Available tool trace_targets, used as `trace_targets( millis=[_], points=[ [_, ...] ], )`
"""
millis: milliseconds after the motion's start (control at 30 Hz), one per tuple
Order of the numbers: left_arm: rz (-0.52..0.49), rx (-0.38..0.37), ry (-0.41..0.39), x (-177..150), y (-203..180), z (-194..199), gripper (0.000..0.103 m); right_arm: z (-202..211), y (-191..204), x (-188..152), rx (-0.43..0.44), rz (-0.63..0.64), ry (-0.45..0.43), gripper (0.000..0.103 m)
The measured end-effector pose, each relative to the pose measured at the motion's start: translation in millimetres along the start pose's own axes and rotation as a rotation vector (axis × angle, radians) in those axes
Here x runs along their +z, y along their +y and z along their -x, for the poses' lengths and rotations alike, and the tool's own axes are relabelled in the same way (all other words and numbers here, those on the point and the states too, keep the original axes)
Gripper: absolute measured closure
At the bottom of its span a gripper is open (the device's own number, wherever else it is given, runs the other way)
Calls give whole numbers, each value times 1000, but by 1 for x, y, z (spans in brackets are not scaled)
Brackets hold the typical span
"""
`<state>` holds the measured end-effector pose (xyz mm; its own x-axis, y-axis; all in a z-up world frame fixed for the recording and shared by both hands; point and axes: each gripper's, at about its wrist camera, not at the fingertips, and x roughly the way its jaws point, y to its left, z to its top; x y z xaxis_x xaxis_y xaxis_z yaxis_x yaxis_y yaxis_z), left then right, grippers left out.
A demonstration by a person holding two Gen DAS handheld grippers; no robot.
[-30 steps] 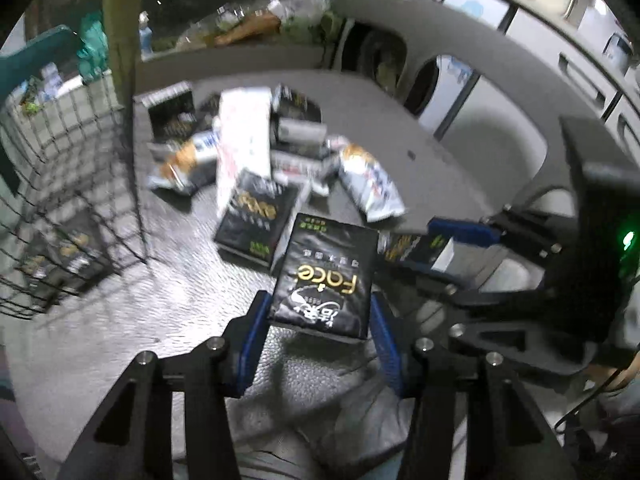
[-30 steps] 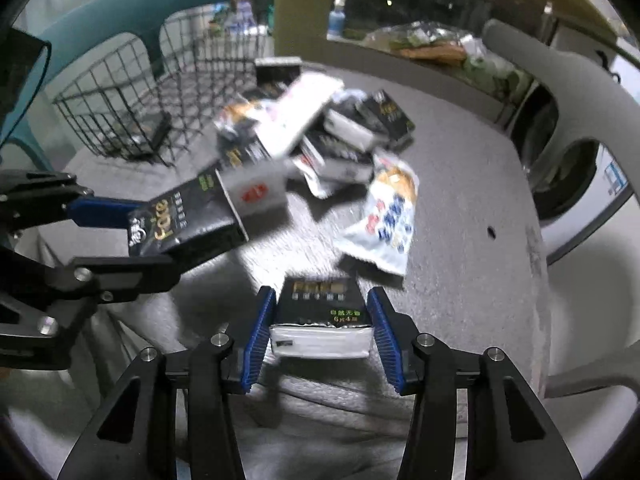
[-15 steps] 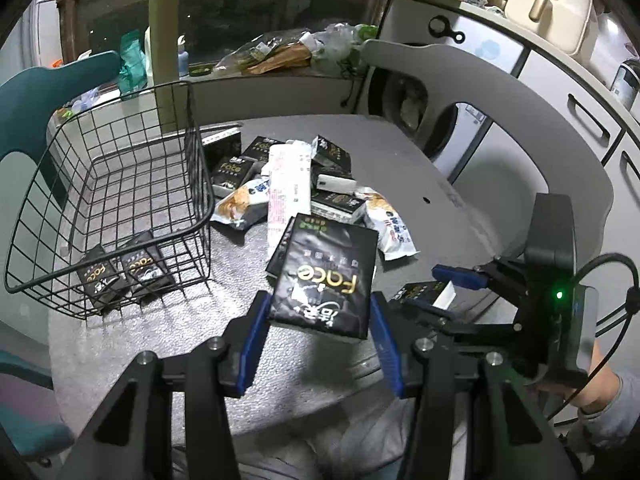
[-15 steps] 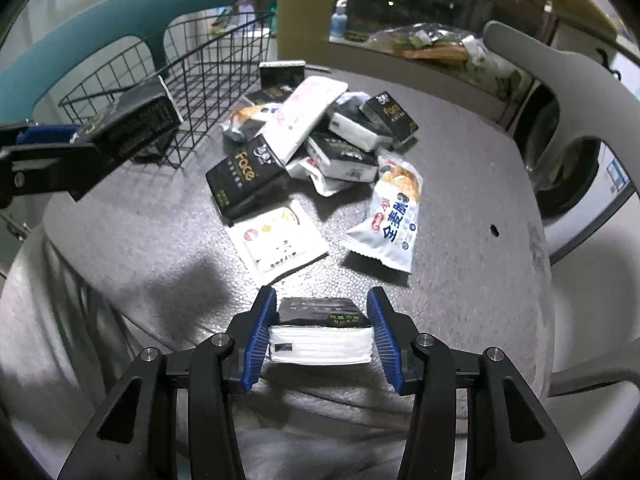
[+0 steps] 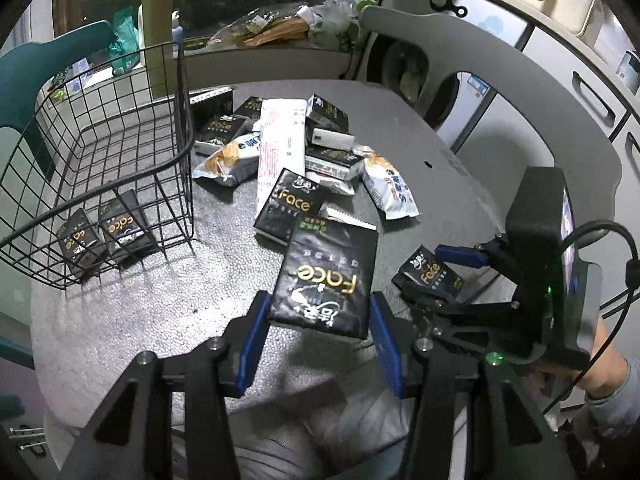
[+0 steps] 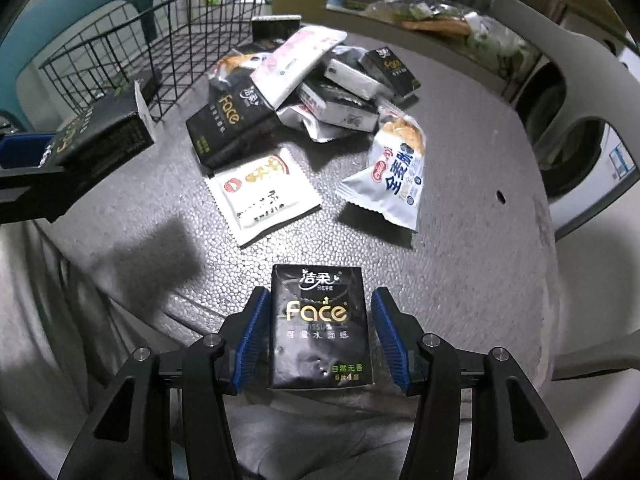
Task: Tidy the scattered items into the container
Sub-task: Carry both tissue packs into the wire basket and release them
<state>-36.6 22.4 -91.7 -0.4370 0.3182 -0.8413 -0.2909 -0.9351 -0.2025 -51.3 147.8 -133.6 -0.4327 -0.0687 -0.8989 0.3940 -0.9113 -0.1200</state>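
So over on my far left there's the wire basket (image 5: 120, 152), sitting on the tabletop (image 5: 160, 312) with two black Face tissue packs (image 5: 102, 236) already lying in its near corner. My left tool (image 5: 318, 320) is up off the tabletop with a big black Face pack (image 5: 326, 280) clamped between its blue pads (image 5: 256, 328), logo upside down from where I'm looking. Ahead of that tool and a bit beyond is the messy pile (image 5: 296, 152): more black packs, a long white-and-pink pack (image 5: 280, 136) lying across the top, and a couple of snack bags. From my right side, a flat white sachet (image 6: 262, 192) lies ahead and left of the tool, near the pile, and a white-and-blue snack bag (image 6: 396, 172) sits ahead to the right, apart from the sachet. My right tool (image 6: 318, 336) has a smaller Face pack (image 6: 318, 328) sitting between its pads (image 6: 388, 336), label facing up, but there's a visible gap on both sides, so the jaws are spread and not pinching it right now.
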Motion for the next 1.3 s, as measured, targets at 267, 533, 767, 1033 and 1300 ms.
trace_targets(
  millis=[267,533,767,1033,1300],
  points=[
    [9,9,-22,5,2,10,48,14,6,5,-3,8,-33,56],
    [59,63,-202,42,14,85,48,91,26,56,57,6,-252,56],
    [237,219,-288,77,75,126,48,121,69,142,192,37,-382,56],
    [318,303,-250,79,111,107,48,67,109,205,259,50,-310,56],
    [335,330,-211,80,117,97,47,54,115,206,270,55,-286,54]
  ],
)
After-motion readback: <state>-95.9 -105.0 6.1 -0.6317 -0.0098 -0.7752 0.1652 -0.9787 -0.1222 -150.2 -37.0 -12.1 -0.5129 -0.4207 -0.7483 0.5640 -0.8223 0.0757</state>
